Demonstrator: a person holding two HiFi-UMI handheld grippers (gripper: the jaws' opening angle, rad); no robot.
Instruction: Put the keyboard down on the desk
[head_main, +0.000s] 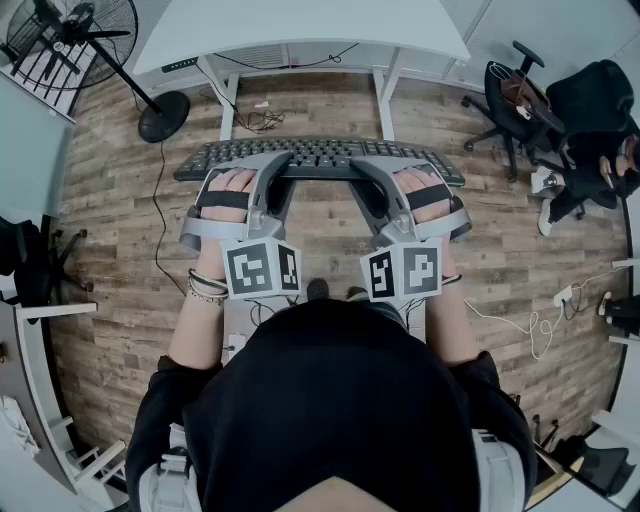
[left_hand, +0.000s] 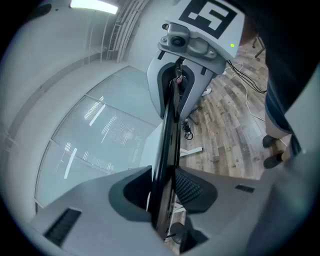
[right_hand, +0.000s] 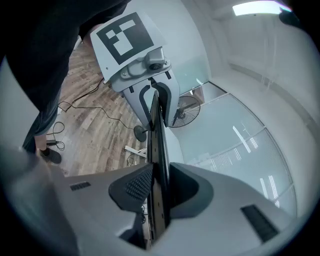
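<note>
Two holds: L gripper (head_main: 283, 166) & R gripper (head_main: 357, 168) each clamp the keyboard (head_main: 320, 158), short of the desk (head_main: 300, 30); we judge an early or uneven release drops it.

Wood floor (head_main: 110, 220) with fan (head_main: 163, 116), desk (head_main: 300, 28), chair (head_main: 512, 100)

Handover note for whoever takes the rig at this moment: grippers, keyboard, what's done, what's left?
Left gripper: shut on the keyboard, left of its middle.
Right gripper: shut on it, right of its middle.
Keyboard: held in the air in front of the white desk, not on it.
Done: keyboard gripped by both.
Left: bring it over the desk, set it down, release.
</note>
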